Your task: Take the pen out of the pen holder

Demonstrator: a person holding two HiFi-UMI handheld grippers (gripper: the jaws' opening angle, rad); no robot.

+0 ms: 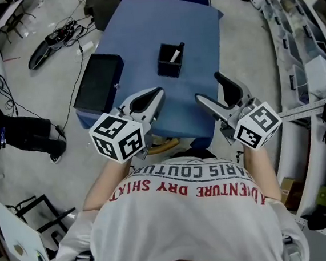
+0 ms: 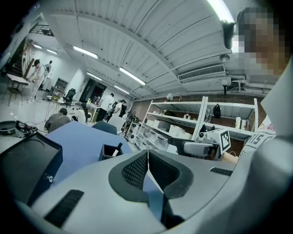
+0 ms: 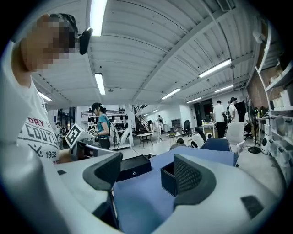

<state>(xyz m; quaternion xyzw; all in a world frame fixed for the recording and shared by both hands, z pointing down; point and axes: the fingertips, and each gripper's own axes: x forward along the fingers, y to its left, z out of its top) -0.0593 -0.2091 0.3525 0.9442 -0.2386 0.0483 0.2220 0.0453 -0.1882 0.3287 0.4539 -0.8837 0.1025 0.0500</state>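
Note:
A dark blue square pen holder (image 1: 169,62) stands near the middle of the blue table (image 1: 142,37). A white-bodied pen (image 1: 175,53) with a dark cap leans in it. Both grippers hover over the table's near edge, well short of the holder. My left gripper (image 1: 158,91) is shut with nothing between its pads (image 2: 137,170). My right gripper (image 1: 209,87) is open and empty. The left gripper view shows the holder (image 2: 109,152) and pen (image 2: 117,149) ahead. In the right gripper view the holder (image 3: 167,179) is partly hidden behind the right pad (image 3: 188,176).
A closed black box (image 1: 97,83) lies at the table's left edge, also seen as the black box (image 3: 135,166). Cables and gear lie on the floor at the left (image 1: 56,37). White shelving (image 1: 313,78) runs along the right. People stand far off in the hall.

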